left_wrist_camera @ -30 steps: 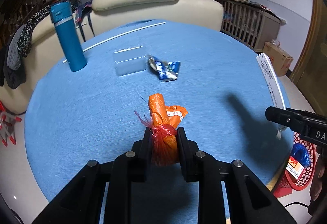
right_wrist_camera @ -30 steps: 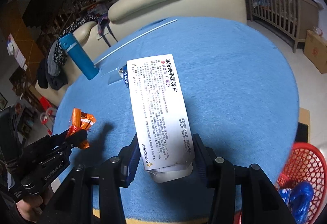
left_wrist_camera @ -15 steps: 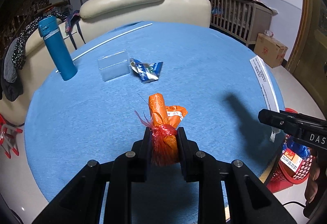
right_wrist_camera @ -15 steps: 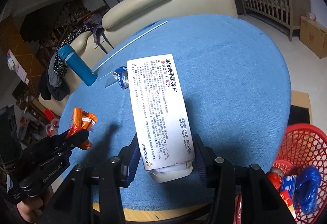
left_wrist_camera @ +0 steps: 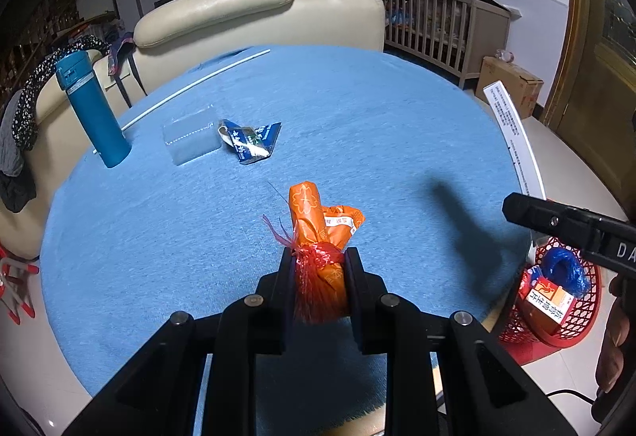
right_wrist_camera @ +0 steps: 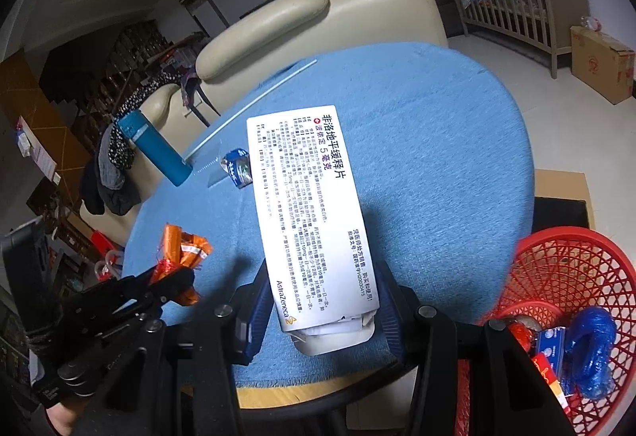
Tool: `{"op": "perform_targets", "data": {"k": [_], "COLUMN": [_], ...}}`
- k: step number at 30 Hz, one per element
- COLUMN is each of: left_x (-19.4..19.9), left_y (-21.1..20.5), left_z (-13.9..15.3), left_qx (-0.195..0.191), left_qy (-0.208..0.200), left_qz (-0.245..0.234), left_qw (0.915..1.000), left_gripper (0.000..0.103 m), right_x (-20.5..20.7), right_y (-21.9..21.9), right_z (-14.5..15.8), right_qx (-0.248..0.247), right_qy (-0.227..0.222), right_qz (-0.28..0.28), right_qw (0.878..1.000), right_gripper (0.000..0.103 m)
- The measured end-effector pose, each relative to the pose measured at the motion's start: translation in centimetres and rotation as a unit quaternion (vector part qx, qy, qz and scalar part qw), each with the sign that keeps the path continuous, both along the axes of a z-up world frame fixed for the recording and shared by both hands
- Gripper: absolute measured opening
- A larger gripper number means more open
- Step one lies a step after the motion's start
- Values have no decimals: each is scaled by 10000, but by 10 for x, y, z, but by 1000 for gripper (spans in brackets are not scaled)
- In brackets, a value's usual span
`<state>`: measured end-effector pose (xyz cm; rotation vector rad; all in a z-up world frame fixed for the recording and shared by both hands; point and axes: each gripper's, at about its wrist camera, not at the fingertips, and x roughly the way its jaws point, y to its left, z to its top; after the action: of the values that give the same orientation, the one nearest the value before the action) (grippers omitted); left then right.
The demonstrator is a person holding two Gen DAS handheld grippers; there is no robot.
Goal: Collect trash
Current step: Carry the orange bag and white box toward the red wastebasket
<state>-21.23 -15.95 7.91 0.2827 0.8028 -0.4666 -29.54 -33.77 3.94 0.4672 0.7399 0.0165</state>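
My left gripper (left_wrist_camera: 320,269) is shut on an orange wrapper bundle (left_wrist_camera: 318,233) tied with red netting, held above the near part of the blue round table (left_wrist_camera: 357,109). It also shows in the right wrist view (right_wrist_camera: 181,253). My right gripper (right_wrist_camera: 318,300) is shut on a white medicine box (right_wrist_camera: 310,213) with printed text, over the table's right edge; the box also shows in the left wrist view (left_wrist_camera: 512,133). A red mesh basket (right_wrist_camera: 564,269) with trash in it stands on the floor at the right. A blue crumpled wrapper (left_wrist_camera: 250,137) lies on the table.
A blue bottle (left_wrist_camera: 91,113) stands at the table's left edge, next to a clear plastic box (left_wrist_camera: 190,133). A thin white rod (left_wrist_camera: 198,86) lies across the far side. A cream sofa (left_wrist_camera: 254,14) is behind the table. A cardboard box (left_wrist_camera: 512,82) sits on the floor.
Both grippers have pulled back and to the right with their loads. The red basket has come more into view in both views.
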Motion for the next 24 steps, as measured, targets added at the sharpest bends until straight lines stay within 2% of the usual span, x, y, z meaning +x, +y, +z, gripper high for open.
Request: {"op": "perform_targets", "data": {"k": [6, 15, 24], "left_x": [-11, -40, -50], "left_y": [5, 30, 73], "left_z": [13, 40, 54], "left_qx": [-75, -185, -455], "left_qy": [-121, -628, -817], "left_qz": [75, 218, 530], "left_qw": [9999, 9976, 9942], "left_gripper": [25, 25, 25], "right_x": [-11, -32, -27], "right_y": [2, 10, 41], "right_z": [10, 25, 31], "right_qx": [56, 268, 149], "right_qy": [-195, -540, -515], "right_qz": [-25, -60, 104], "right_qw": [9998, 9982, 9985], "right_gripper": [51, 51, 51]}}
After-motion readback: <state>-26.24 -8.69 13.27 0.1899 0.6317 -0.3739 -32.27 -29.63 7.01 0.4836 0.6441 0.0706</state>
